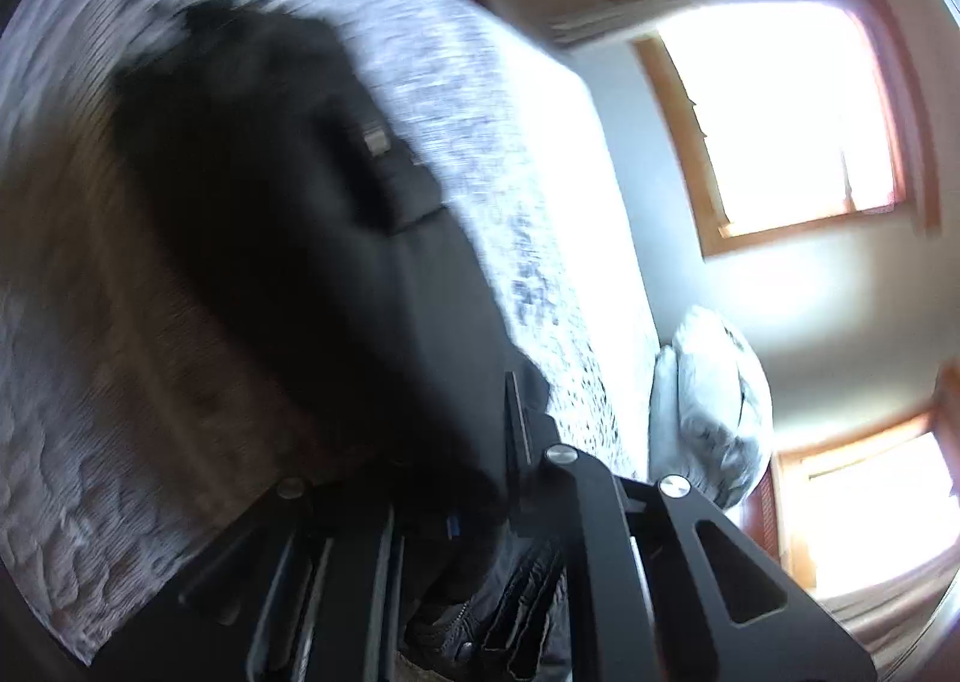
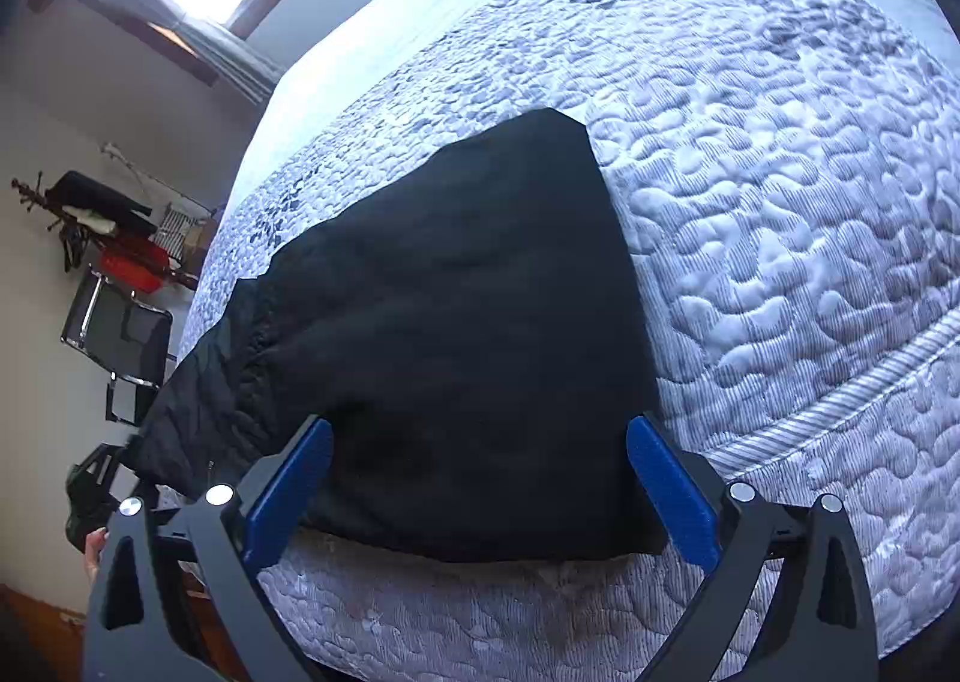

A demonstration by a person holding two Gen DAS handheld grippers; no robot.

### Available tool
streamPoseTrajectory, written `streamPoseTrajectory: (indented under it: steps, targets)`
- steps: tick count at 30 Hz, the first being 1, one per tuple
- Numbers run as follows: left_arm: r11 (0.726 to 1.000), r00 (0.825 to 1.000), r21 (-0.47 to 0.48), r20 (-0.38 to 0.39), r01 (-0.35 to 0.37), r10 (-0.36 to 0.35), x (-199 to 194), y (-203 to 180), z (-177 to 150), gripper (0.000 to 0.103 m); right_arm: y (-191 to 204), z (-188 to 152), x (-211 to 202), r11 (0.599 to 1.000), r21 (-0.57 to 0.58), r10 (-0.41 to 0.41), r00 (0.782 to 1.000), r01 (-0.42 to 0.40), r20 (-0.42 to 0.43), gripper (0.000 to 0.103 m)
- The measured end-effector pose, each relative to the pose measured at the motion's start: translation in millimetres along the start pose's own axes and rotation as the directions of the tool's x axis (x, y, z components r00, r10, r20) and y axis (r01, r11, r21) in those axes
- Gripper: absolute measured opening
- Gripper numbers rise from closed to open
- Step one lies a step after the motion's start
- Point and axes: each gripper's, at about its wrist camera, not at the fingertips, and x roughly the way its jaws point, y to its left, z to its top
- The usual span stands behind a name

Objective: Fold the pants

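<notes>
Left claw (image 1: pixel 480 478) clamped together on a bunch of black pants (image 1: pixel 312 214) fabric, seen close and blurred in the left wrist view; cloth gathered between the dark fingers (image 1: pixel 519 430), with more of it bulging below near a zipper. Pants trailing up and away from that grip across the quilted bedspread (image 1: pixel 480 111). Further right in the same view, a pale pillow (image 1: pixel 714 400) at the bed's far end, then two bright windows (image 1: pixel 780 111) in wooden frames.

From the right wrist view, at the far left, a cluttered rack (image 2: pixel 120 238) and a chair (image 2: pixel 120 334) against the wall, and a sliver of the person's hand (image 2: pixel 95 553) low down. Then the pants (image 2: pixel 468 292) lying mostly flat on the bedspread (image 2: pixel 780 202), a folded dark shape with one portion rumpled and running off toward the left edge of the bed. Right claw (image 2: pixel 480 478) spread wide, blue pads (image 2: pixel 288 490) on either side of the near hem, straddling the cloth; contact with the fabric impossible to tell.
</notes>
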Motion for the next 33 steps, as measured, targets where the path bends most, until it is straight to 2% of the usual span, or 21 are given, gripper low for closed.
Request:
streamPoseTrajectory:
  steps: [3,6,8,10,12,14,15,16,17,18,20,23,26,27,30,33]
  targets:
    - [0.991,1.0,0.132,0.005,-0.002,0.002,3,-36,-9,0.008,-7,0,-2,1.0,0.022,0.004,1.0,-0.004,0.003,0.099]
    - [0.96,1.0,0.278,0.009,-0.022,0.02,8,-69,-23,0.008,-13,0,-2,0.999,0.037,0.004,1.0,-0.004,0.004,0.099]
    - [0.924,1.0,0.381,0.007,-0.03,0.03,17,-94,-39,0.008,-18,0,-3,0.999,0.048,0.005,1.0,-0.005,0.003,0.099]
    - [0.853,0.999,0.519,0.012,-0.051,0.053,23,-121,-59,0.008,-22,0,-3,0.998,0.06,0.004,1.0,-0.005,0.004,0.099]
    - [0.763,0.997,0.642,0.018,-0.069,0.075,28,-142,-80,0.008,-26,0,-3,0.997,0.07,0.009,1.0,-0.01,0.004,0.099]
    - [0.641,0.995,0.763,0.026,-0.083,0.097,35,-166,-108,0.008,-28,2,-3,0.997,0.075,0.009,1.0,-0.01,0.004,0.099]
    - [0.598,0.994,0.797,0.027,-0.084,0.103,39,-171,-113,0.008,-29,2,-3,0.997,0.077,0.011,1.0,-0.011,0.006,0.099]
    - [0.531,0.994,0.844,0.024,-0.079,0.11,43,-178,-128,0.008,-31,2,-3,0.997,0.081,0.012,1.0,-0.013,0.007,0.099]
    - [0.49,0.993,0.869,0.02,-0.075,0.115,46,-178,-137,0.008,-32,2,-3,0.996,0.086,0.013,1.0,-0.014,0.009,0.099]
    - [0.412,0.992,0.909,0.01,-0.062,0.127,51,-185,-155,0.009,-34,2,-4,0.996,0.09,0.013,1.0,-0.014,0.01,0.099]
    - [0.31,0.989,0.95,-0.017,-0.029,0.144,58,-186,-179,0.009,-38,3,-6,0.995,0.101,0.014,1.0,-0.015,0.014,0.099]
    - [0.182,0.981,0.983,-0.048,0.013,0.189,72,-182,-206,0.009,-44,2,-11,0.993,0.119,0.014,1.0,-0.016,0.023,0.099]
    - [0.033,0.97,0.999,-0.045,0.038,0.237,80,-177,-238,0.011,-52,3,-15,0.99,0.138,0.009,0.999,-0.013,0.031,0.099]
    - [-0.031,0.967,0.999,-0.033,0.042,0.253,83,-174,-250,0.011,-54,3,-15,0.989,0.145,0.006,1.0,-0.01,0.03,0.099]
    - [-0.187,0.957,0.981,0.003,0.054,0.29,87,-167,-276,0.013,-56,3,-16,0.989,0.148,0.005,0.999,-0.011,0.038,0.099]
    - [-0.302,0.943,0.949,0.02,0.087,0.332,87,-166,-294,0.015,-56,4,-15,0.989,0.146,0.009,0.999,-0.015,0.038,0.099]
